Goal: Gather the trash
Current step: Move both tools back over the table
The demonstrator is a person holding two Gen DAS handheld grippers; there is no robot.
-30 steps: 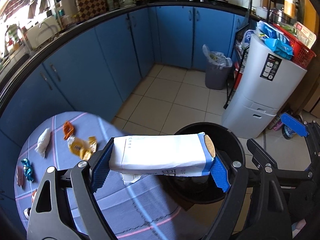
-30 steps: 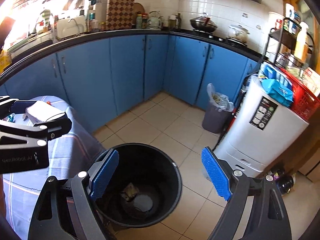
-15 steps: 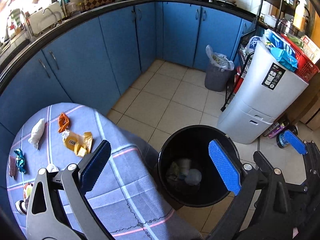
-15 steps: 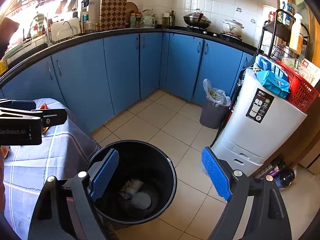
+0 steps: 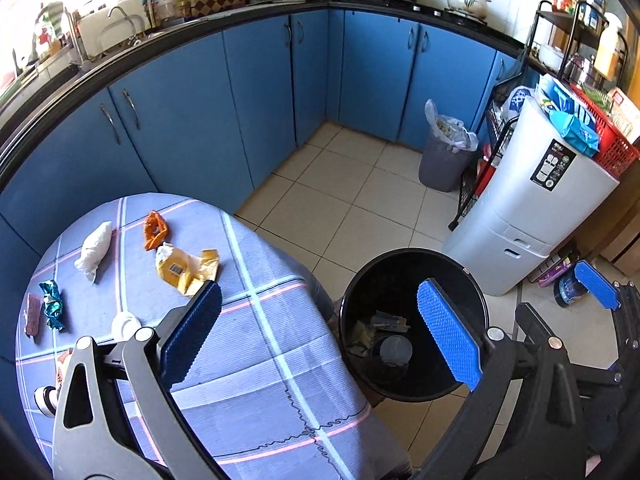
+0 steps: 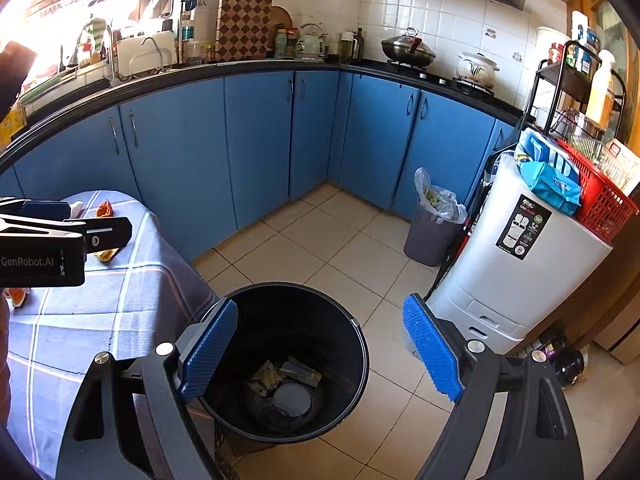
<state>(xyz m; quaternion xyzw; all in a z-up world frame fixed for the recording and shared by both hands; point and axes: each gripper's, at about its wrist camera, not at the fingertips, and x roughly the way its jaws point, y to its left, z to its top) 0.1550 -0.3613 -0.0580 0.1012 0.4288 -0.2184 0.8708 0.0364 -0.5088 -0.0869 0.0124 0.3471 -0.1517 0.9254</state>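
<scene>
Holding both grippers, left (image 5: 320, 340) and right (image 6: 320, 360), spread apart, nothing between them. Bin (image 6: 352, 364) contents too dark to identify; table (image 5: 248, 380) edge cut off.

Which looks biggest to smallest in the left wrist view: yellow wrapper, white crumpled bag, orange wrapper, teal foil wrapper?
1. yellow wrapper
2. white crumpled bag
3. orange wrapper and teal foil wrapper: these look alike in size, and the fisheye stretches the edge, so no ranking between them.
</scene>
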